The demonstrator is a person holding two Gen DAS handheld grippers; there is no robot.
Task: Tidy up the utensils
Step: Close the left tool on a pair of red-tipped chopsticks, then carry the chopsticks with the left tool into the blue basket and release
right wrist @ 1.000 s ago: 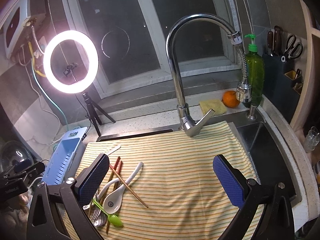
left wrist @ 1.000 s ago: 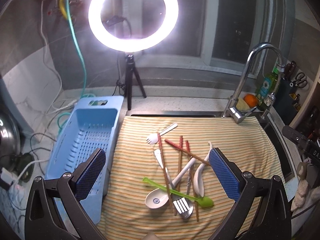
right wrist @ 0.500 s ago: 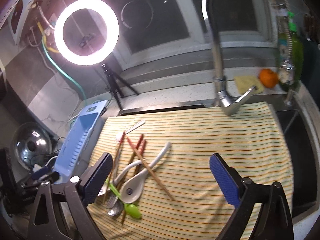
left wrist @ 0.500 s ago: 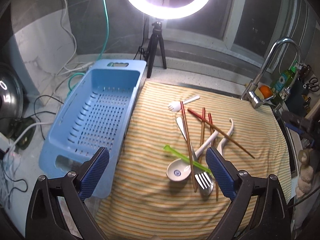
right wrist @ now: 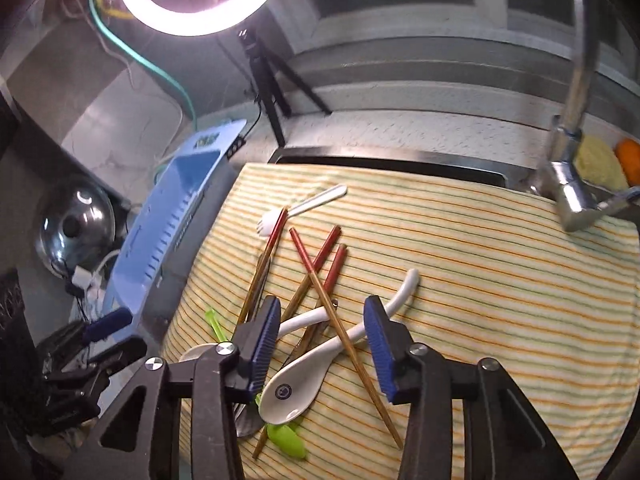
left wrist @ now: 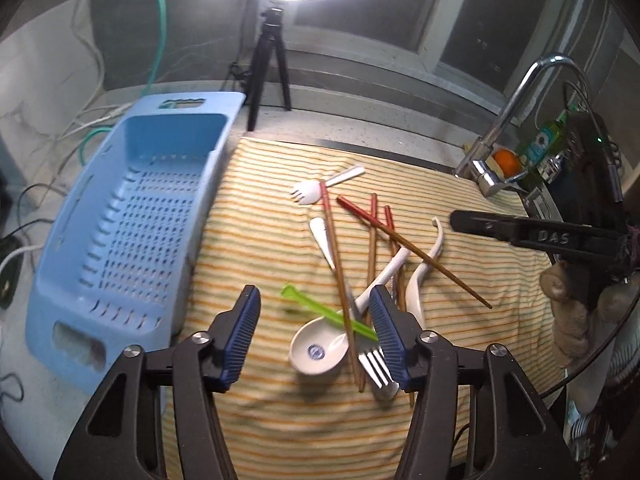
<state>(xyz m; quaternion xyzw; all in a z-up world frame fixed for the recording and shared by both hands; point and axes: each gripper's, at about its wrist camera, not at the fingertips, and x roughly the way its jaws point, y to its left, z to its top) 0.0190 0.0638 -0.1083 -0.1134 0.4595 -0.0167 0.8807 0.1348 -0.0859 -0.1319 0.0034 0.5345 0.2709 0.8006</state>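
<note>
A pile of utensils lies on a striped cloth (left wrist: pixel 260 208): red-brown chopsticks (left wrist: pixel 412 248), two white ceramic spoons (left wrist: pixel 316 350), a green plastic spoon (left wrist: pixel 316 310), a metal fork (left wrist: pixel 374 364) and a white spork (left wrist: pixel 306 196). My left gripper (left wrist: pixel 314 336) hangs over the pile's near end. Its jaws are closing, with the green handle and a ceramic spoon bowl between them, and the pads press nothing. My right gripper (right wrist: pixel 320 340) hovers over the crossed chopsticks (right wrist: pixel 320 276) and spoon handles (right wrist: pixel 348 332). It is closing too, and its pads are clear of them.
A pale blue slotted basket (left wrist: pixel 120 216) stands empty left of the cloth. A chrome faucet (left wrist: pixel 516 108), an orange (left wrist: pixel 506 160) and a soap bottle stand at the back right. A ring light on a tripod (left wrist: pixel 268 64) stands behind. Cables and a steel pot lid (right wrist: pixel 76 228) lie at the far left.
Both grippers have sunk toward the pile and their jaws have narrowed a lot. The right one has swung left from the bare cloth to over the utensils.
</note>
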